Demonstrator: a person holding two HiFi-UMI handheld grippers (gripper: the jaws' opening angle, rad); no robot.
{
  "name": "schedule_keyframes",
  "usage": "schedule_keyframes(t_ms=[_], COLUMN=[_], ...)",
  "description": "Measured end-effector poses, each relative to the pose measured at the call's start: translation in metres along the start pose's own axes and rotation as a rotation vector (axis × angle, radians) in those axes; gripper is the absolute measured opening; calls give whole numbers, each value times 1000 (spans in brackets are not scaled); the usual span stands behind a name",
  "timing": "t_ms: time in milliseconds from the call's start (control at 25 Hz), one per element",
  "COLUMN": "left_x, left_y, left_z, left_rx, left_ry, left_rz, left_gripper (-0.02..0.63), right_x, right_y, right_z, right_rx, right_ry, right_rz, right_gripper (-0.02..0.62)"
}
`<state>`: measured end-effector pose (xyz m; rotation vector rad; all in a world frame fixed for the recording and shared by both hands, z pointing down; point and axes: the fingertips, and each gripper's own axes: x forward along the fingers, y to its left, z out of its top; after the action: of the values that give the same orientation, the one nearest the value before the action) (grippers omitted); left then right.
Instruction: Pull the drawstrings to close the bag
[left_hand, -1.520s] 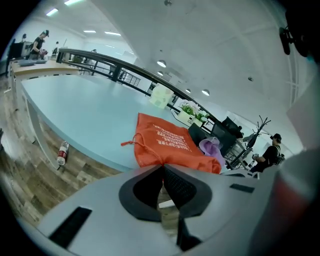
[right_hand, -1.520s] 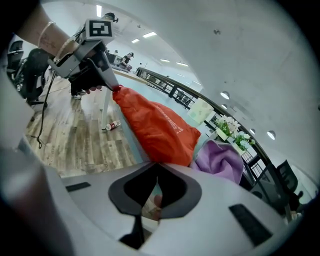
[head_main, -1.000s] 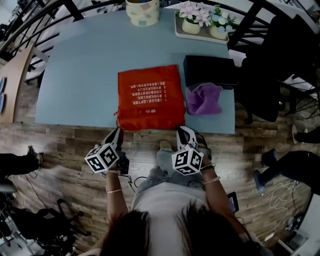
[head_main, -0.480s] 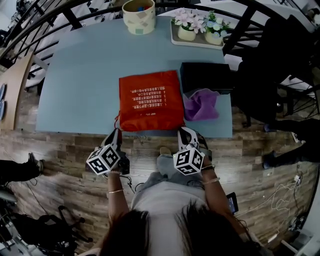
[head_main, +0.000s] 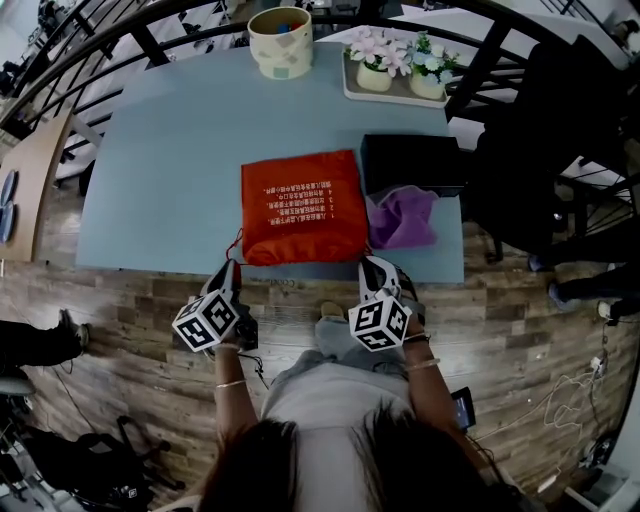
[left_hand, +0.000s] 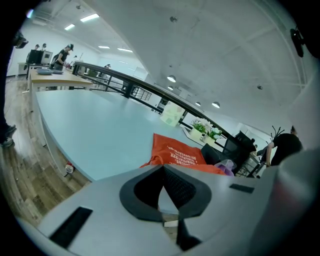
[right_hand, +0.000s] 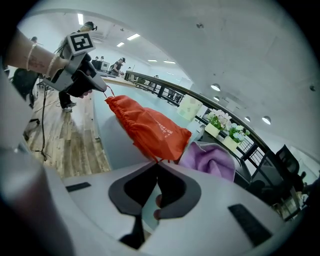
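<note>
A red drawstring bag (head_main: 303, 205) with white print lies flat on the blue table (head_main: 170, 160), its gathered mouth at the near edge. My left gripper (head_main: 232, 268) sits just off the bag's near left corner, shut on the left drawstring (right_hand: 107, 91); in the right gripper view the cord runs taut from the bag (right_hand: 150, 127) to its tip. My right gripper (head_main: 368, 265) is at the near right corner, its jaws shut on the right drawstring (right_hand: 158, 161). In the left gripper view the bag (left_hand: 177, 155) shows just past the left gripper (left_hand: 162, 167).
A purple cloth (head_main: 403, 218) lies right of the bag, against a black box (head_main: 412, 165). A pale cup (head_main: 280, 40) and a tray of potted flowers (head_main: 398, 65) stand at the table's far side. Black railings curve around the table. Wooden floor lies below the near edge.
Both grippers have shifted slightly while still holding the cords, and the bag's near edge looks a little narrower. The head view has tilted, so the table sits lower in the picture.
</note>
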<state>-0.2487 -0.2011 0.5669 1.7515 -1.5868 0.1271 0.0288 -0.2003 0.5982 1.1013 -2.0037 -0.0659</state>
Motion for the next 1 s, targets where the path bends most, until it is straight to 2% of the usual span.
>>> schedule_keyframes(t_ms=[1000], left_x=[-7], left_y=[-6], left_z=[14], left_rx=[31], left_ry=[-32], left_rz=[20], left_gripper=[15], right_x=[-11], right_y=[-24], right_z=[-12], right_rx=[68], right_ry=[-6], right_rz=[-45], right_gripper=[28])
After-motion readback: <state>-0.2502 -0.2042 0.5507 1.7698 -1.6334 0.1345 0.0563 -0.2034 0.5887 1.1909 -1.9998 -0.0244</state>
